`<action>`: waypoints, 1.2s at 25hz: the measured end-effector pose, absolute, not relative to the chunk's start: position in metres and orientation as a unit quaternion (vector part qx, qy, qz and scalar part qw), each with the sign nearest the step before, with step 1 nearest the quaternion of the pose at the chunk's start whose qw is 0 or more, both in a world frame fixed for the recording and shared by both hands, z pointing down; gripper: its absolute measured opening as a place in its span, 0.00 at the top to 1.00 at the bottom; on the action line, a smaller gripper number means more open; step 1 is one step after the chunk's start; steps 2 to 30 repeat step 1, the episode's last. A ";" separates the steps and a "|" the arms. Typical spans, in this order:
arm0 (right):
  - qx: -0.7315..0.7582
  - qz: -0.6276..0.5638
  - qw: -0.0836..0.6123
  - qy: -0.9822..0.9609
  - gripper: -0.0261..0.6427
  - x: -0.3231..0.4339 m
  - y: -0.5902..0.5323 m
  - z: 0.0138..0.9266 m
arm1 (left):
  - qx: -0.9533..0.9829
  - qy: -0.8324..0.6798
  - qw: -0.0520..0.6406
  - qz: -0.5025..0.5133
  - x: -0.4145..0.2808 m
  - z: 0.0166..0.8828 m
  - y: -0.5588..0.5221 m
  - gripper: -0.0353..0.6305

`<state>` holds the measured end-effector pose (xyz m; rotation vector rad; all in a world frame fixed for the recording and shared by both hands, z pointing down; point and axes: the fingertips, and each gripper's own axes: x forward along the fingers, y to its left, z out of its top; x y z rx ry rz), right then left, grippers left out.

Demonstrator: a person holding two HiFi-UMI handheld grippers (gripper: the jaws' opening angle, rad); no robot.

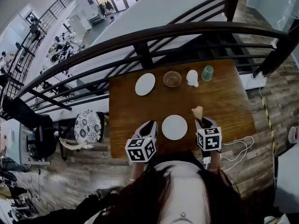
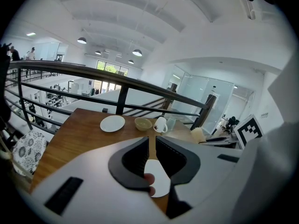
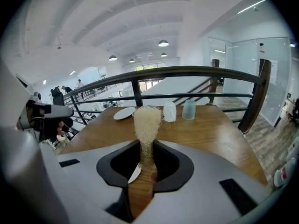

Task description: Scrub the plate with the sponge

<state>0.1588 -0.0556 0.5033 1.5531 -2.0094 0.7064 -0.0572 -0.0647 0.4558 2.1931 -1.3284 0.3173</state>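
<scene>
A dark railing (image 1: 140, 34) curves round the far side of a wooden table (image 1: 224, 101). At the near edge of the table each hand holds a hand-held gripper, and the plate (image 1: 174, 127) lies flat between the two.

The left hand-held gripper (image 1: 152, 123) sits just left of the plate. In the left gripper view its (image 2: 152, 141) jaws stand a narrow slit apart with nothing pinched, and the plate (image 2: 158, 178) shows through the gap.

The right hand-held gripper (image 1: 202, 120) sits just right of the plate. Its (image 3: 147, 148) jaws are pressed on the lower end of the sponge (image 3: 147, 120), which stands upright past the tips. The sponge (image 1: 197, 111) is beside the plate and apart from it.

Along the far edge stand a far plate (image 1: 145, 84), a bowl (image 1: 172, 79), a white mug (image 1: 192, 78) and a glass (image 1: 207, 73), left to right.
</scene>
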 end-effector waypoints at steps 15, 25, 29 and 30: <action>0.571 0.259 0.250 -0.738 0.81 0.158 -0.056 0.503 | 0.816 -0.494 0.276 0.118 -0.059 0.456 -0.064 0.86; 0.571 0.259 0.250 -0.738 0.81 0.158 -0.056 0.503 | 0.816 -0.494 0.276 0.118 -0.059 0.456 -0.064 0.86; 0.571 0.259 0.250 -0.738 0.81 0.158 -0.056 0.503 | 0.816 -0.494 0.276 0.118 -0.059 0.456 -0.064 0.86; 0.571 0.259 0.250 -0.738 0.81 0.158 -0.056 0.503 | 0.816 -0.494 0.276 0.118 -0.059 0.456 -0.064 0.86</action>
